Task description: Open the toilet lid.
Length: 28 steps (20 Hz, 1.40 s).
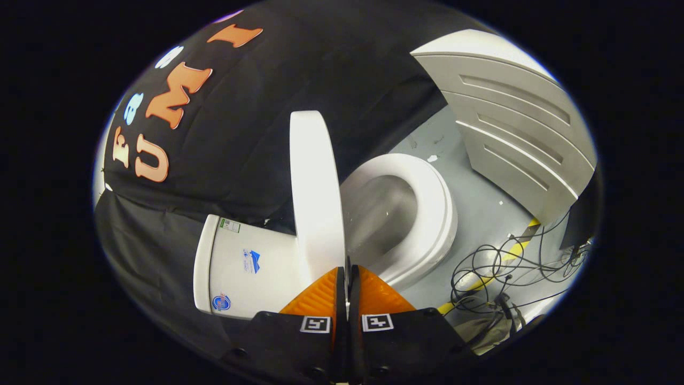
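The white toilet lid (pixel 315 192) stands raised, roughly upright between the tank (pixel 246 267) and the open seat ring (pixel 441 214). The bowl (pixel 382 214) shows past the lid. My gripper (pixel 348 271) is at the lid's near edge, its two fingers drawn together with only a thin slit between them. The lid's rim runs down into that slit, so both fingers appear pressed on it.
A white panelled cabinet (pixel 518 133) stands beyond the seat on the grey floor (pixel 481 214). A tangle of black cables (pixel 502 272) lies beside the toilet over a yellow strip (pixel 515 248). Black cloth hangs behind the tank.
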Each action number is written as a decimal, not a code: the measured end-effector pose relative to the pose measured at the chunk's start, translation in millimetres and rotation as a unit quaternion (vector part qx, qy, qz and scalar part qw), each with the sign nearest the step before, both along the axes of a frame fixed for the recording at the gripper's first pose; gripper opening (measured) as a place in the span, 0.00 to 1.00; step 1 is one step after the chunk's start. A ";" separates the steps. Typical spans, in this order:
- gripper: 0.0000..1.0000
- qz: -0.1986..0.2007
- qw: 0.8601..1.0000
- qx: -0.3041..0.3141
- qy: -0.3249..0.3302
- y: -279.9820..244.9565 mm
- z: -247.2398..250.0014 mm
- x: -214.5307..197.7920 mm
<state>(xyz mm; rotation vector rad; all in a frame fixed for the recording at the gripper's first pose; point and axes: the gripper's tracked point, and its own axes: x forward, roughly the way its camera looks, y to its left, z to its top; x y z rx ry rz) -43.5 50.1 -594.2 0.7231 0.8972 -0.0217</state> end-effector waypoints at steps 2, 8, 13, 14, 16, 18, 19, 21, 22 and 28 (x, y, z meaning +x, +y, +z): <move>0.08 0.013 1.000 -0.019 -0.004 10.4 11.9 0.7; 0.08 0.029 0.998 -0.050 -0.022 45.1 42.1 1.5; 0.08 0.052 0.994 -0.085 -0.038 85.3 68.5 1.5; 0.08 0.060 0.993 -0.092 -0.044 95.9 72.8 0.9; 0.08 0.069 0.991 -0.100 -0.056 117.1 82.4 1.1; 0.08 0.072 0.989 -0.112 -0.066 129.6 87.2 0.2; 0.08 0.074 0.988 -0.117 -0.070 137.3 88.6 0.7; 0.08 0.081 0.986 -0.124 -0.078 152.8 94.4 -1.5; 0.08 0.089 0.984 -0.130 -0.082 160.4 95.3 -2.9; 0.08 0.111 0.977 -0.151 -0.097 190.9 100.6 -4.7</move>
